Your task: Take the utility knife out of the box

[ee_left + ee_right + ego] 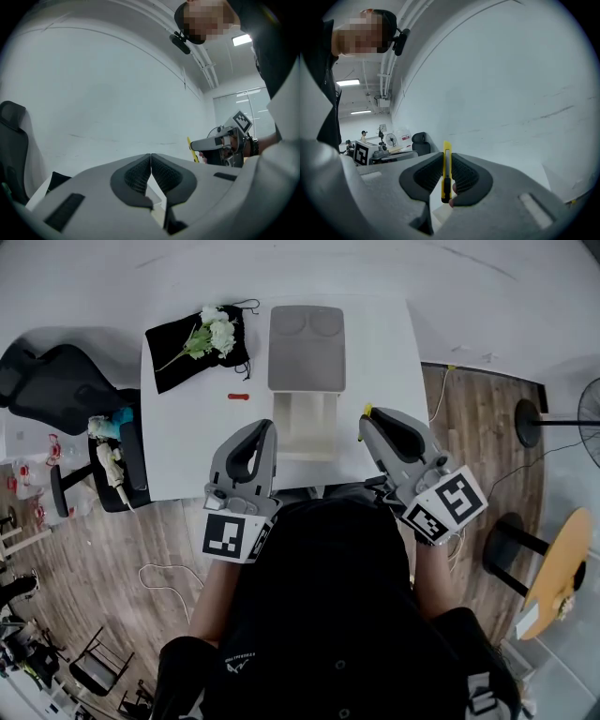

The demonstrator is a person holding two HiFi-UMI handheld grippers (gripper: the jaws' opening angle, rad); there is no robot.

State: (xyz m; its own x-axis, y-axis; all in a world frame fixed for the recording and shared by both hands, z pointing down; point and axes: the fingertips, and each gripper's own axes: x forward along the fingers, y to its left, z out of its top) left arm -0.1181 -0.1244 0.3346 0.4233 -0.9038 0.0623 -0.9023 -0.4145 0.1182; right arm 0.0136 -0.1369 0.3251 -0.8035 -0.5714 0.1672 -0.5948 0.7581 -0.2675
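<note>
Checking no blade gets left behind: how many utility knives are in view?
1. The utility knife is clamped in the right gripper, beside the open box; none shows inside it, though its bottom is unclear.

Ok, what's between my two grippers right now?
In the head view, the open box lies between the left gripper and the right gripper, which is shut on the yellow utility knife.
</note>
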